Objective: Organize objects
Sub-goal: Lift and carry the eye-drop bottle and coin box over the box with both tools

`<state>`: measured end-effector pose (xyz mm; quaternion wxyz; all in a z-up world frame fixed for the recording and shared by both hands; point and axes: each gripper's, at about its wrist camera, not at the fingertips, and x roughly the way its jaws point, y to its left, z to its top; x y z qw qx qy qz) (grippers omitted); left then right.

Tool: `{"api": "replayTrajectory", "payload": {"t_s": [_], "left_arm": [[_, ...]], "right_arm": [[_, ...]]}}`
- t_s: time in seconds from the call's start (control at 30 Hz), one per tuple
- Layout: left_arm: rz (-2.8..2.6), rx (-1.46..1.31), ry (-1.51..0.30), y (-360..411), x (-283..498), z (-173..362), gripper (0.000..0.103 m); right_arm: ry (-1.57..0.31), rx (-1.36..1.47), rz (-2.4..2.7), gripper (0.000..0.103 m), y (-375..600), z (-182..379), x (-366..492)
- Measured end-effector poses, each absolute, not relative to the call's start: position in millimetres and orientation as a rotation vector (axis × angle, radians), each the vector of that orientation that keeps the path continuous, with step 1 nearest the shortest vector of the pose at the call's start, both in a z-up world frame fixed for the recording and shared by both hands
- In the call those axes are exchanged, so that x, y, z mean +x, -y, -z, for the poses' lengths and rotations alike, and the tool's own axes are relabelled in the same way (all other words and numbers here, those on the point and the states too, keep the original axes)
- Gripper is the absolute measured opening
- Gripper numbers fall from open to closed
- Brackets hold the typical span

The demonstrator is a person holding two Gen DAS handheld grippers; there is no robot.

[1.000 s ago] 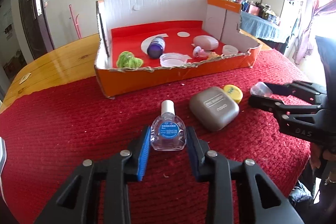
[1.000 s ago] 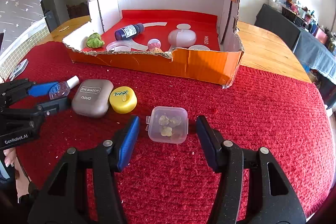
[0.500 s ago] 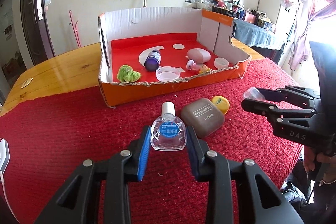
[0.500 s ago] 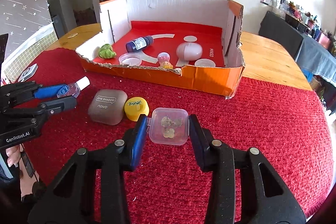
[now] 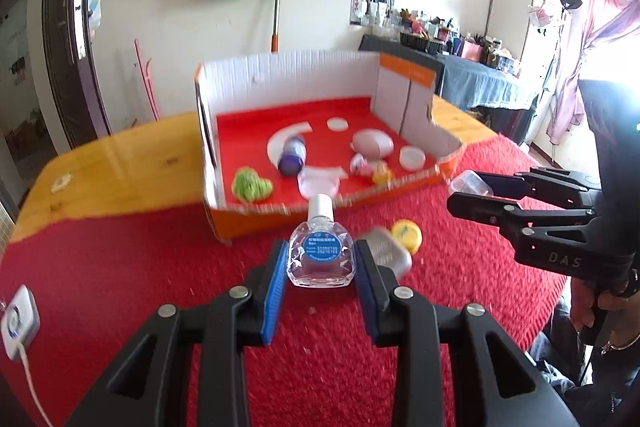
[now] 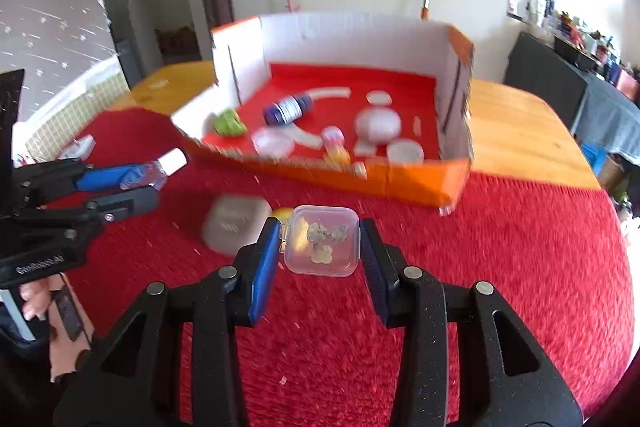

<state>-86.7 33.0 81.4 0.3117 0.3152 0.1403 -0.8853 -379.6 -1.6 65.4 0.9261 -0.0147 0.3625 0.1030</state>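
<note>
My left gripper (image 5: pixel 321 263) is shut on a small clear bottle (image 5: pixel 321 254) with a blue round label and white cap, held above the red cloth. My right gripper (image 6: pixel 320 247) is shut on a small clear plastic box (image 6: pixel 322 241) with pale bits inside, also lifted off the cloth. Each gripper shows in the other's view: the right gripper (image 5: pixel 466 189) with the box at right, the left gripper (image 6: pixel 148 183) with the bottle at left. An open orange cardboard box (image 5: pixel 248 223) with a red floor stands beyond both grippers.
On the cloth lie a grey eye-shadow case (image 6: pixel 236 225) and a yellow round tin (image 5: pixel 407 234). Inside the orange box (image 6: pixel 424 183) are a purple bottle (image 6: pixel 286 109), a green lump (image 5: pixel 252 185), a white pebble-shaped case (image 6: pixel 378 125) and clear lids. A white device (image 5: pixel 18 319) lies at the left edge.
The right gripper closed on the clear box. Both grippers rose from the cloth with what they hold, and the orange box now sits lower and nearer in view.
</note>
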Motion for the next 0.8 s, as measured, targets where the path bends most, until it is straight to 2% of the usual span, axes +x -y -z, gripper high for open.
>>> {"api": "replayTrajectory", "payload": {"t_s": [0.2,0.37,0.8], "left_arm": [[2.322,0.878,-0.355,7.1,-115.2,-99.2,0.034],[2.274,0.98,-0.328,49.5,-149.2,-104.4,0.034],[2.156,1.242,-0.313,114.4,-197.4,-73.0,0.034]], "right_arm": [[-0.719,-0.077,-0.308,0.038,-10.8,-99.0,-346.1],[-0.787,-0.142,-0.358,0.038,-22.1,-108.5,-290.5],[-1.019,-0.293,-0.428,0.038,-36.7,-61.1,-192.7]]}}
